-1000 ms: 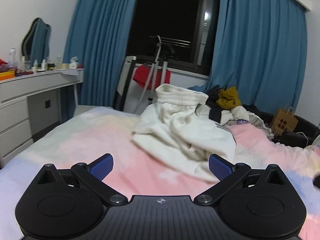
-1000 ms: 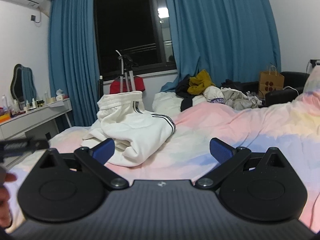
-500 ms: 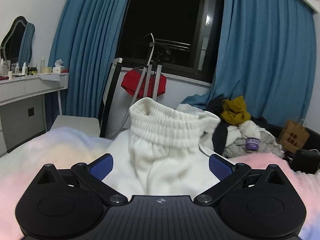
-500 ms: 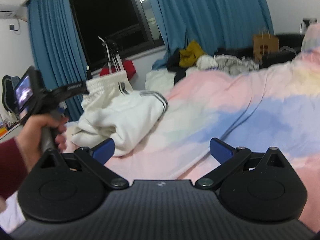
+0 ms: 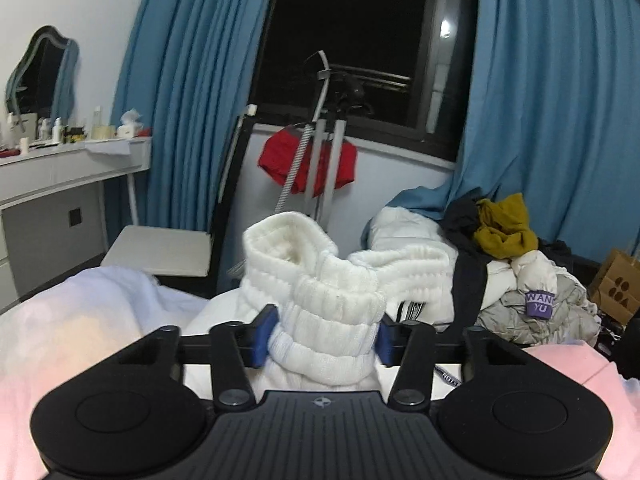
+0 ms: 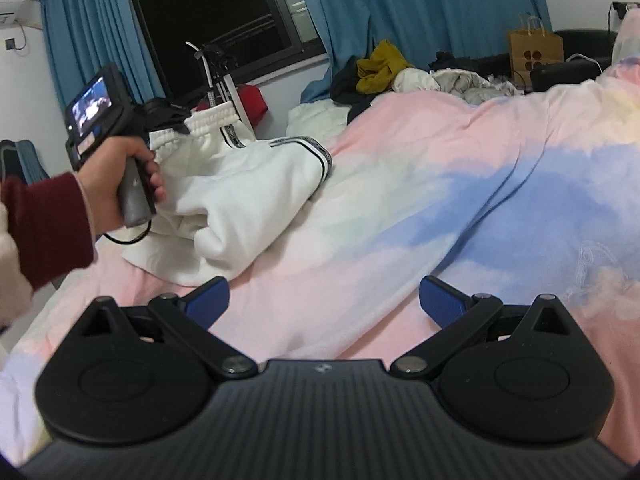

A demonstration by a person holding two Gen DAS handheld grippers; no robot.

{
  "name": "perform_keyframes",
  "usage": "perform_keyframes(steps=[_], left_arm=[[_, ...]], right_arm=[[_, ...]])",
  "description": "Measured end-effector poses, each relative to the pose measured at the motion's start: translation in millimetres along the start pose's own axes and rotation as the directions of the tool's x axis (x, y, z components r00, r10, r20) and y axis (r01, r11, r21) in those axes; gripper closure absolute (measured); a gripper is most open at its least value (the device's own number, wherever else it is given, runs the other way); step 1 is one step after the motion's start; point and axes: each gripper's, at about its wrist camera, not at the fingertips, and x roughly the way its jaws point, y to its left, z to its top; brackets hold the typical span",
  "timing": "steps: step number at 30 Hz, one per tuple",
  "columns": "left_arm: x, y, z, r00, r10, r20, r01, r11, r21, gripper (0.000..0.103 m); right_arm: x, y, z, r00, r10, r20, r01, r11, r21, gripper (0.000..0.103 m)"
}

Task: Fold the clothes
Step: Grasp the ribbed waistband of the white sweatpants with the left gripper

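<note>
Blue curtains (image 5: 192,92) frame a dark window behind a bed spread with a pastel pink-and-blue duvet (image 6: 440,184), where the folding has barely begun. Directly ahead of the left gripper (image 5: 320,334), the ribbed elastic waistband (image 5: 332,308) of a pair of white trousers (image 6: 240,188) sits bunched between the blue pads (image 5: 262,336); the jaws are closing on it, both pads already pressing its sides. Seen from the right wrist, the person's left hand (image 6: 120,176), in a dark red sleeve, grasps that tool's handle at the garment's waist end, while the trouser legs lie crumpled in a heap on the duvet below and beyond it. The right gripper (image 6: 324,304) hovers over bare bedding to the right of the heap, its jaws spread wide with nothing between them. Beyond both tools, a further pile of unsorted clothes (image 5: 520,280) waits near the window. By this evidence nothing is folded: the trousers need lifting, flattening and folding, and the pile follows.
</note>
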Motion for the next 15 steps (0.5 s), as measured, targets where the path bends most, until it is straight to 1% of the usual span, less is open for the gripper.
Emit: perform_keyframes(steps=[2, 4, 8, 11, 15], left_arm=[[-19.8, 1.7, 5.5, 1.0, -0.004, 0.016, 0.004, 1.0, 0.01, 0.065], [-50.5, 4.3, 9.3, 0.999, -0.025, 0.041, 0.024, 0.999, 0.022, 0.066], [-138.3, 5.7, 5.5, 0.99, -0.106, 0.092, 0.096, 0.989, 0.114, 0.067], [-211.0, 9.9, -8.7, 0.976, -0.186, 0.115, 0.16, 0.966, 0.201, 0.068], [-298.7, 21.5, -44.5, 0.958, -0.269, 0.102, 0.236, 0.937, 0.259, 0.069]], right_arm=[[-4.0, 0.6, 2.1, 1.0, -0.002, 0.021, 0.003, 1.0, -0.017, 0.0], [-9.5, 1.4, 4.2, 0.999, -0.005, 0.043, 0.006, 1.0, -0.029, 0.0], [-22.1, 1.8, 8.2, 0.996, -0.007, 0.088, 0.01, 0.999, -0.041, 0.0], [-32.3, 1.3, 11.7, 0.994, 0.006, 0.113, -0.002, 0.999, -0.038, 0.0], [-49.8, 5.2, 14.6, 0.987, 0.02, 0.161, -0.009, 0.998, -0.068, 0.0]])
